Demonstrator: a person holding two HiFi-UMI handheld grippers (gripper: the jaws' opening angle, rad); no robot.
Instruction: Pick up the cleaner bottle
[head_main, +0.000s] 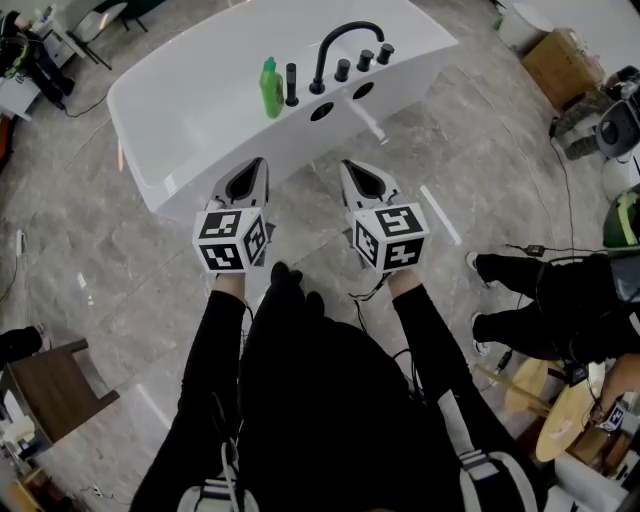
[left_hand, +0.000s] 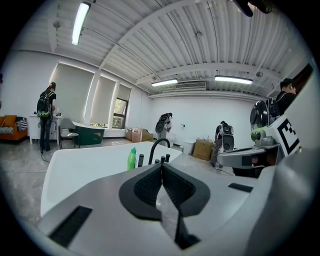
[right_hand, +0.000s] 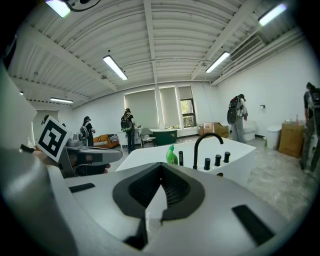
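Note:
The green cleaner bottle (head_main: 271, 88) stands upright on the rim of a white bathtub (head_main: 200, 80), left of the black faucet (head_main: 340, 40). My left gripper (head_main: 258, 164) and right gripper (head_main: 348, 165) are held side by side in front of the tub, short of its near wall, both shut with nothing in them. The left gripper view has the bottle (left_hand: 131, 160) ahead, slightly left of the closed jaws of the left gripper (left_hand: 161, 165). Just right of the right gripper (right_hand: 161, 166), the bottle (right_hand: 172, 156) shows beyond its tips.
Black knobs (head_main: 364, 60) and a black hand shower (head_main: 291, 84) line the tub rim by the faucet. A seated person's legs (head_main: 530, 300) are at the right. A wooden stool (head_main: 50, 385) stands at the lower left, and a cardboard box (head_main: 560, 62) at the upper right.

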